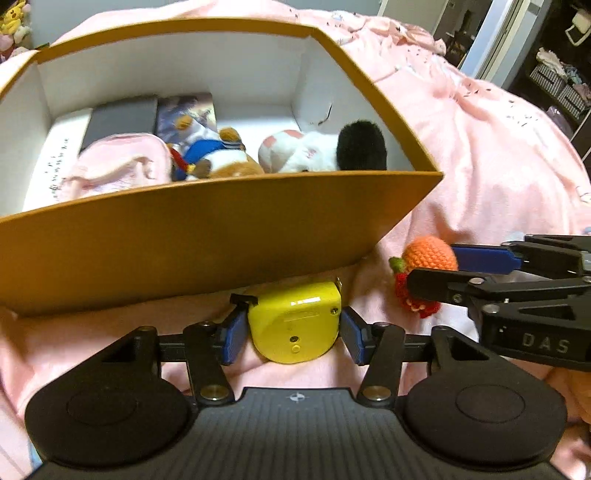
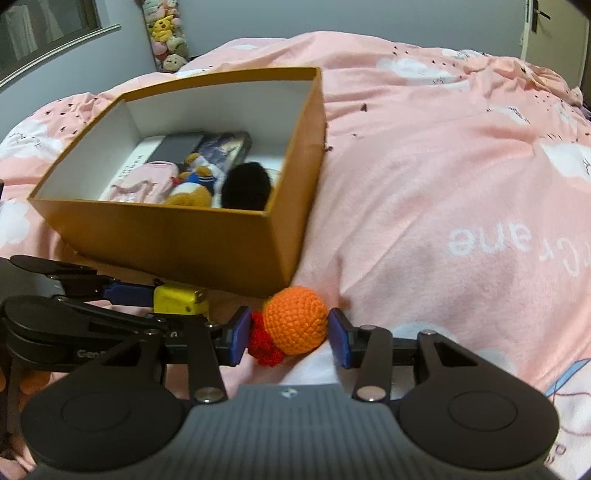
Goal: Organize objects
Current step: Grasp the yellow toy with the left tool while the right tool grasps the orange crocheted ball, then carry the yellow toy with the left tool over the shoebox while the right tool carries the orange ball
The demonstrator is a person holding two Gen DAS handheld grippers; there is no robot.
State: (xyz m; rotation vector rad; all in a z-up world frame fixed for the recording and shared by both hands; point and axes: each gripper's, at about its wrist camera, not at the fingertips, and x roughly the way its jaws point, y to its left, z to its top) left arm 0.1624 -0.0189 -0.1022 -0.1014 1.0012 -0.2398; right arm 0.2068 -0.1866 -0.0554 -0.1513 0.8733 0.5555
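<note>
An orange cardboard box (image 1: pixel 207 236) with a white inside stands on the pink bed; it also shows in the right wrist view (image 2: pixel 177 236). My left gripper (image 1: pixel 293 332) is shut on a yellow tape measure (image 1: pixel 295 321) just in front of the box's near wall; the tape measure also shows in the right wrist view (image 2: pixel 177 299). My right gripper (image 2: pixel 290 332) is shut on an orange and red crochet toy (image 2: pixel 295 321) by the box's near right corner; the toy also shows in the left wrist view (image 1: pixel 428 254).
In the box lie a pink pouch (image 1: pixel 118 166), a plush duck in blue (image 1: pixel 214 155), a white and black plush (image 1: pixel 325 147) and flat books (image 1: pixel 122 118). Pink bedding (image 2: pixel 443 184) spreads to the right. Stuffed toys (image 2: pixel 166 33) are stacked by the far wall.
</note>
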